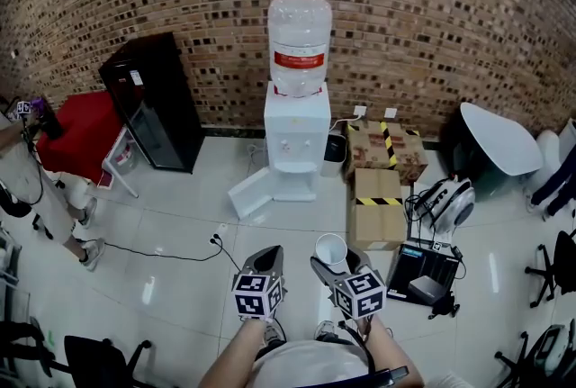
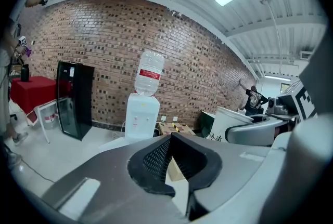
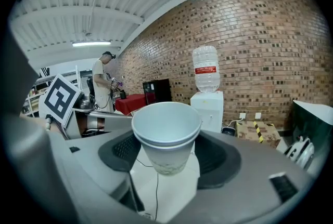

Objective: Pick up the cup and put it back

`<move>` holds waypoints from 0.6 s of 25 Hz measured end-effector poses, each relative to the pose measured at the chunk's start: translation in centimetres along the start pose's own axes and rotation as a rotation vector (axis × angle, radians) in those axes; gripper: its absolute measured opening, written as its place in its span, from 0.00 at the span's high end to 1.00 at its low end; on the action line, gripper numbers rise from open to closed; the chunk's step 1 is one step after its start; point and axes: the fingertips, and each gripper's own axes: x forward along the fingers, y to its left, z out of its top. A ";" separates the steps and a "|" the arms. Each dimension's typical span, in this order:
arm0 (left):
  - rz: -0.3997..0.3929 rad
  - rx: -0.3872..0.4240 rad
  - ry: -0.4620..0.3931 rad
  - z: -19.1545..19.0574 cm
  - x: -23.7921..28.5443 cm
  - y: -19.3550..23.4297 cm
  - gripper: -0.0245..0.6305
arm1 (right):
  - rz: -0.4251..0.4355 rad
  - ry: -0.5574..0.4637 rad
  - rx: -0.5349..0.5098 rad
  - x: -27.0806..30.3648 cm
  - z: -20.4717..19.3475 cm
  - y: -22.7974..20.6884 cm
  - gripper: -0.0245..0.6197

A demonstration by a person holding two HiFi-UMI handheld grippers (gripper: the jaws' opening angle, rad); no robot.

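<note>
In the head view a white paper cup [image 1: 330, 249] stands upright between the jaws of my right gripper [image 1: 331, 266], held above the tiled floor. In the right gripper view the cup [image 3: 166, 132] shows a double rim, like two nested cups, and both black pads press on its sides; my right gripper [image 3: 167, 159] is shut on it. My left gripper [image 1: 267, 258] hangs just left of it, apart from the cup. Its pads meet at the tips with nothing between them [image 2: 171, 158]. The cup [image 2: 228, 125] shows at the right of the left gripper view.
A white water dispenser [image 1: 297, 139] with a large bottle stands ahead against the brick wall, its lower door [image 1: 250, 193] open. Cardboard boxes [image 1: 378, 206] lie to its right and a black cabinet [image 1: 153, 103] to its left. A cable [image 1: 171, 251] crosses the floor. A person [image 1: 27, 188] stands at far left.
</note>
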 end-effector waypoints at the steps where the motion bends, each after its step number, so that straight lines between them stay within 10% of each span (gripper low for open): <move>1: 0.004 0.003 -0.001 0.0 0.0 0.0 0.96 | 0.000 0.000 0.000 -0.1 0.0 0.0 0.45; 15: 0.039 0.020 0.020 0.2 2.1 -1.7 0.96 | 0.008 0.014 0.000 -0.7 -0.5 -3.2 0.45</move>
